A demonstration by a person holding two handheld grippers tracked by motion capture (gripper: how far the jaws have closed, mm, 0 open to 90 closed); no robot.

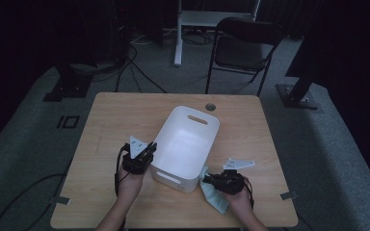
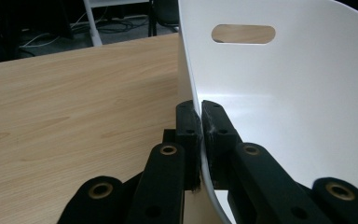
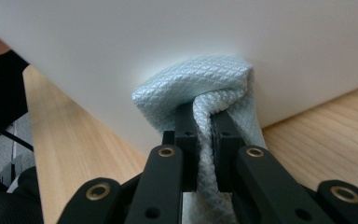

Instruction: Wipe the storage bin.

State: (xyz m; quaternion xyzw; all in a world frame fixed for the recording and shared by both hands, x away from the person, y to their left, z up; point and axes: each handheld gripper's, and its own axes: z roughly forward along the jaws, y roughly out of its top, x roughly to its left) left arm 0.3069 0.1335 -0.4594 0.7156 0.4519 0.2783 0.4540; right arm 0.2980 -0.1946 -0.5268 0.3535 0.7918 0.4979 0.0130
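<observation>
Wiping the side of a white bin with a cloth

From high up, the bin (image 1: 185, 144) sits in the middle of the table (image 1: 106, 125). The left gripper (image 1: 150, 147) is at its left rim and the right gripper (image 1: 208, 179) holds a blue cloth (image 1: 214, 196) by its near corner. The left gripper view shows the jaws pinched tight on the thin wall, likely to keep the bin from sliding. The right gripper view shows the jaws squeezing the cloth (image 3: 200, 86), pushed flat against the bin's outside (image 3: 168, 32), which the high view is too far off to show.
</observation>
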